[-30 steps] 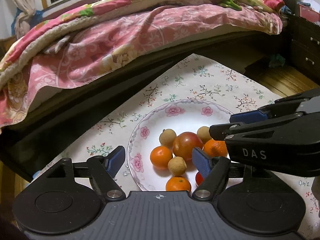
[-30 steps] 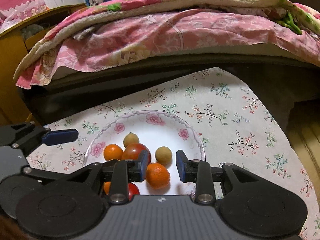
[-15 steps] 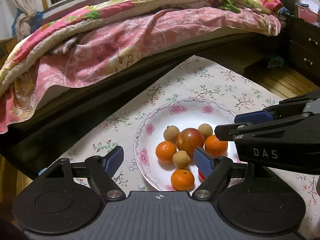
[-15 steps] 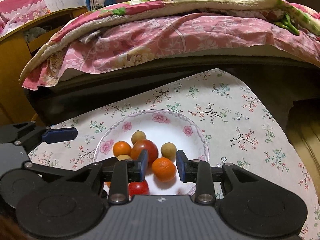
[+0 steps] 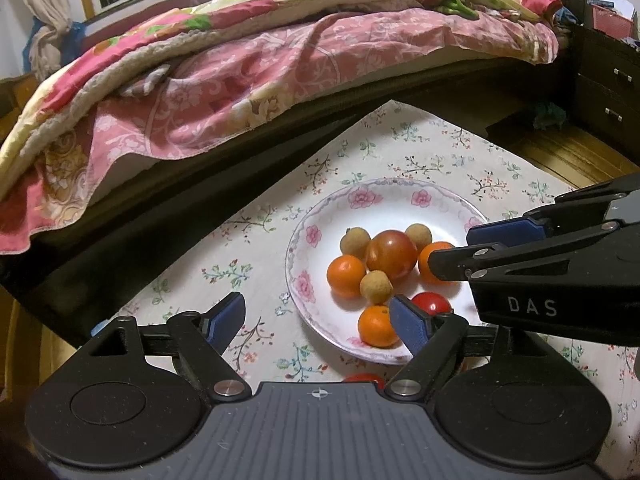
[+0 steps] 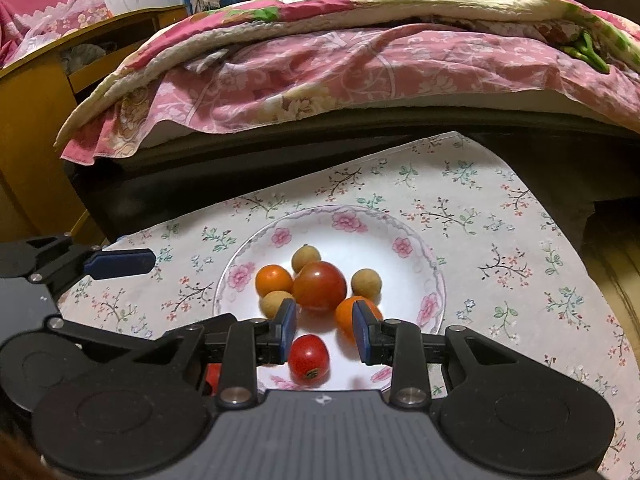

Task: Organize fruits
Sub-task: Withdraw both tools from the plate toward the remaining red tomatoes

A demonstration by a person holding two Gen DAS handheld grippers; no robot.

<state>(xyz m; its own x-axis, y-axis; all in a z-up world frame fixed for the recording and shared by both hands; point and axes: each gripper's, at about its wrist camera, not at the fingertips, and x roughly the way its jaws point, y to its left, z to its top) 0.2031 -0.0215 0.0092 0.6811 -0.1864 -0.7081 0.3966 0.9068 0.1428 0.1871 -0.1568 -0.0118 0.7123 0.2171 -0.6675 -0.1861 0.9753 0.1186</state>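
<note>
A: On the flowered plate [image 6: 434, 276], near its middle, sit a large tomato [image 6: 320, 285], three oranges and three small tan longans, so most of the fruit looks gathered already.

B: What is left?

A: Off the plate, just at its near rim, one more red fruit [image 5: 363, 378] peeks out on the counter [image 5: 432, 148]; it probably belongs with the rest.

B: And the hand-held grippers?

A: The right hand-held gripper [image 6: 325, 327] hangs over the plate's near side, its fingers spread and empty. A small red tomato [image 6: 309, 358] lies on the plate just behind them. The left hand-held gripper [image 5: 318, 322] is spread wider, empty, straddling the plate's near left rim, with one orange [image 5: 375, 326] beside its right finger.
</note>
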